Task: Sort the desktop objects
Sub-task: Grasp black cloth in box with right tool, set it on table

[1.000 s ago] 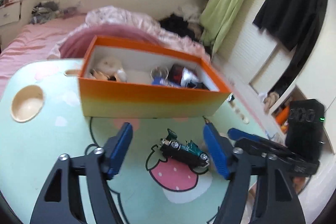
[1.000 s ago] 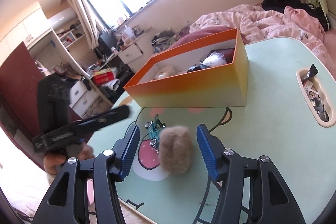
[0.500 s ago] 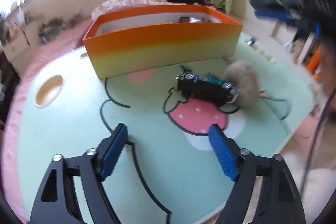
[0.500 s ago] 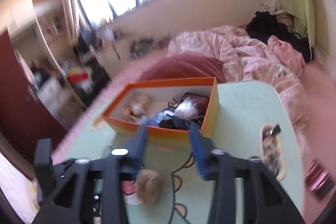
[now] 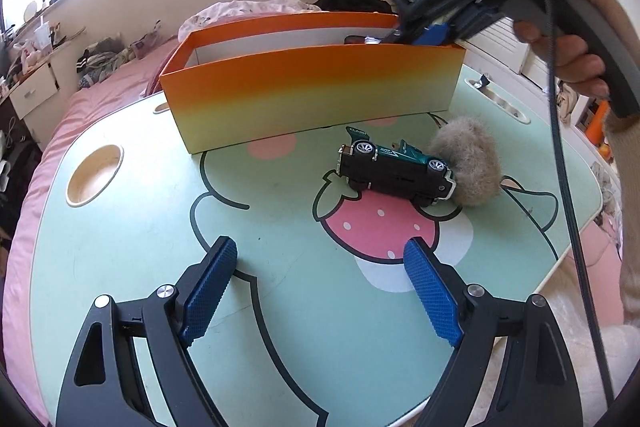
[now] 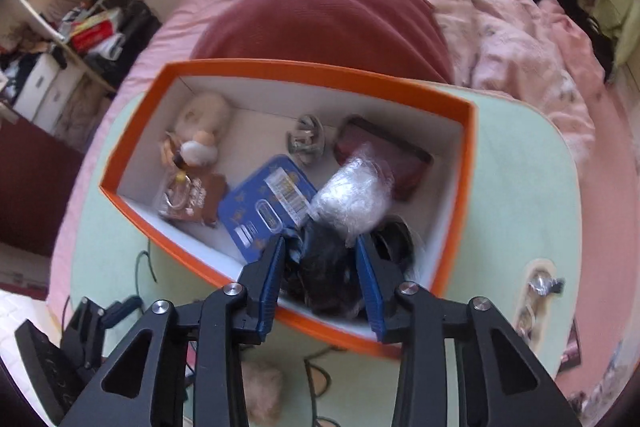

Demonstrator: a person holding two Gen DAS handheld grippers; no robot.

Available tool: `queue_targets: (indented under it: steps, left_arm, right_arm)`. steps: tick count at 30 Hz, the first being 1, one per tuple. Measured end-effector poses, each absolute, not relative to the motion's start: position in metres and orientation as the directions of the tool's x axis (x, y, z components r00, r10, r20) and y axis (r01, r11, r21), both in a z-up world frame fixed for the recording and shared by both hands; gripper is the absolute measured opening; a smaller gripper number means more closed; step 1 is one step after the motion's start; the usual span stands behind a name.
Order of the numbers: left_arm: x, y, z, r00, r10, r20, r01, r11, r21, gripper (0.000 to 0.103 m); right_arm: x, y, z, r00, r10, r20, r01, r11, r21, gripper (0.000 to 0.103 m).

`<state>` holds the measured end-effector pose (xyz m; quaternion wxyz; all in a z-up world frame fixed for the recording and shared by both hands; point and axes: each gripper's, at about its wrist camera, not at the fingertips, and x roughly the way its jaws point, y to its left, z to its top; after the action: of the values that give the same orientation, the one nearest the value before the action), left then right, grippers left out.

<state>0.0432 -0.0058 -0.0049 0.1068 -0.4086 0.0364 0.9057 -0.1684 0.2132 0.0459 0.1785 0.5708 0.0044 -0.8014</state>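
On the mint-green table [image 5: 140, 247] with its strawberry print, we see at the far left a round cup recess [image 5: 94, 175]. Nearer the camera, the left gripper [image 5: 320, 247] hangs over the bare tabletop. Its jaws have just been opening and now stand released and wide, with nothing between them.

Behind stands the orange box [image 5: 312, 95]. In front of its right half a green and black toy car [image 5: 396, 173] lies tipped on its side on the strawberry. A beige fluffy pom-pom [image 5: 472, 167] touches the car's right end.

At the upper right a hand [image 5: 576, 39] holds the right gripper [image 6: 320, 241] pointing down over the right end of the box. Its jaws have just been closing and are now clenched narrow. The dark, blurred clutter that we see in the gap appears to lie in the box below. We cannot tell whether anything is pinched.

From left to right, the box holds a pale plush toy [image 6: 200, 131], a blue card [image 6: 272, 199], a crumpled clear wrapper [image 6: 352, 195] and a dark red case [image 6: 384, 155].
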Motion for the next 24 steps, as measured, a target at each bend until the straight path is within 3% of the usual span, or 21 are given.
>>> queue_targets:
  steps: [1,5,10,14,18,20,22,24]
  left_arm:
    - [0.043,-0.006,-0.005,-0.643,0.165,-0.748,-0.224,-0.974,-0.022,0.085]
    - [0.043,-0.007,-0.004,-0.646,0.169,-0.745,-0.222,-0.975,-0.028,0.085]
    - [0.044,-0.009,-0.004,-0.647,0.169,-0.743,-0.220,-0.975,-0.030,0.085]
    - [0.044,-0.009,-0.004,-0.649,0.168,-0.742,-0.219,-0.975,-0.030,0.085]
    - [0.044,-0.010,-0.005,-0.650,0.167,-0.741,-0.218,-0.976,-0.029,0.085]
    - [0.044,-0.010,-0.005,-0.651,0.167,-0.741,-0.217,-0.976,-0.029,0.085]
    - [0.045,-0.010,-0.004,-0.651,0.166,-0.740,-0.217,-0.976,-0.028,0.085]
    - [0.045,-0.010,-0.004,-0.652,0.167,-0.740,-0.217,-0.976,-0.028,0.085]
  right_arm:
    - [-0.169,0.215,0.045,-0.283,-0.289,-0.915,0.285,-0.936,0.207,0.021]
    - [-0.157,0.226,0.052,-0.328,-0.345,-0.879,0.299,-0.921,0.250,0.015]
    - [-0.122,0.243,0.111,-0.531,-0.436,-0.726,0.330,-0.896,0.297,0.009]
    - [-0.081,0.259,0.137,-0.629,-0.456,-0.629,0.358,-0.889,0.287,0.009]
    - [-0.063,0.268,0.122,-0.635,-0.443,-0.633,0.354,-0.895,0.271,0.010]
    - [-0.074,0.268,0.114,-0.593,-0.476,-0.650,0.368,-0.878,0.307,0.023]
    - [-0.086,0.256,0.109,-0.577,-0.445,-0.685,0.344,-0.893,0.290,0.063]
    - [-0.100,0.239,0.105,-0.579,-0.388,-0.717,0.336,-0.915,0.224,0.069]
